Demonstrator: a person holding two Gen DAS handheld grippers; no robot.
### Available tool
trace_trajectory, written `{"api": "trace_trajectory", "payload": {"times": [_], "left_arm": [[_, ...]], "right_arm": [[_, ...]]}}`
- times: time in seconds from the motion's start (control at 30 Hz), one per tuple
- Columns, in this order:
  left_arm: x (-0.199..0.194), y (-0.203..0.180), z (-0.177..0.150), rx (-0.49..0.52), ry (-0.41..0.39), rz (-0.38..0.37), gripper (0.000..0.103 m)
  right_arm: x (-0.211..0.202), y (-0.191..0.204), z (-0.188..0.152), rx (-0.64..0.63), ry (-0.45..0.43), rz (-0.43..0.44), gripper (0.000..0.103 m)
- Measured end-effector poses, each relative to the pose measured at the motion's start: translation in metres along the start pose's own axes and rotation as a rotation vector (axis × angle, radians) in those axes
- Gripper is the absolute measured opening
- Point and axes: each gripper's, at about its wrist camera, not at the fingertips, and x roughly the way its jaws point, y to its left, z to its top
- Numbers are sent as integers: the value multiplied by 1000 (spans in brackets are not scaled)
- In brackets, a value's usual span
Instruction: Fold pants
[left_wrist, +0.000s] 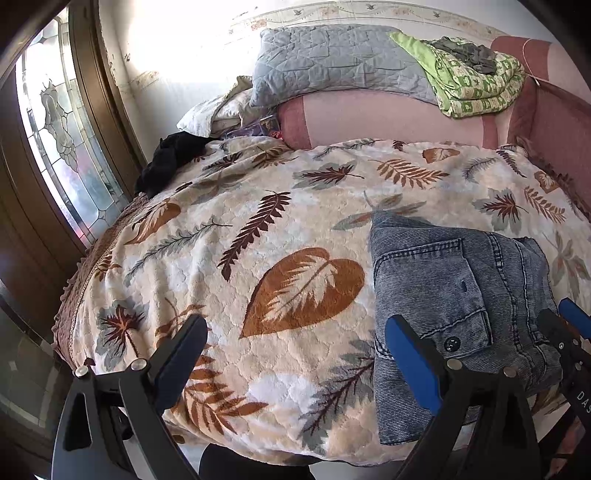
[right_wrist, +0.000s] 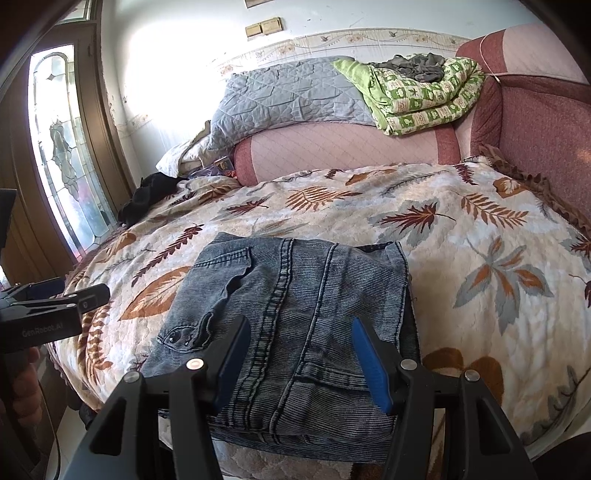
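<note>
Parted right gripper (right_wrist: 301, 360) fingers hover over folded pants (right_wrist: 295, 314); left gripper (left_wrist: 295, 363) spread beside them.

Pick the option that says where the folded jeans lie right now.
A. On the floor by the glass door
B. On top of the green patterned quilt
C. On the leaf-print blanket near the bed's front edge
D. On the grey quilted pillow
C: the folded jeans rest flat on the leaf-print blanket, close to its near edge, far from the grey pillow and green quilt.

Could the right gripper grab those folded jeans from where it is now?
Probably yes: the right gripper hangs open just over the jeans, nothing lies between them, and the left gripper sits off to the side.
</note>
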Motion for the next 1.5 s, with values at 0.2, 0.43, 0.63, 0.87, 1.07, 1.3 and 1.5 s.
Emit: {"api": "trace_trajectory", "payload": {"times": [0.2, 0.43, 0.63, 0.87, 1.07, 1.3, 1.5], "left_arm": [[2, 1, 1, 0, 1, 1, 97], [3, -2, 3, 6, -1, 1, 97], [1, -5, 4, 16, -2, -1, 97], [-5, -9, 6, 28, -12, 2, 97], [-10, -12, 6, 38, -18, 5, 97], [-16, -16, 5, 54, -27, 6, 97], [-16, -18, 3, 67, -19, -7, 97]], "right_arm": [[3, -1, 0, 7, 9, 3, 61], [4, -1, 0, 6, 11, 6, 61], [4, -3, 0, 14, 9, 8, 61], [2, -5, 2, 19, 2, 12, 61], [-3, -5, 3, 21, -8, 18, 61], [-8, -9, 4, 36, -21, 19, 61], [-11, -9, 5, 37, -28, 20, 61]]}}
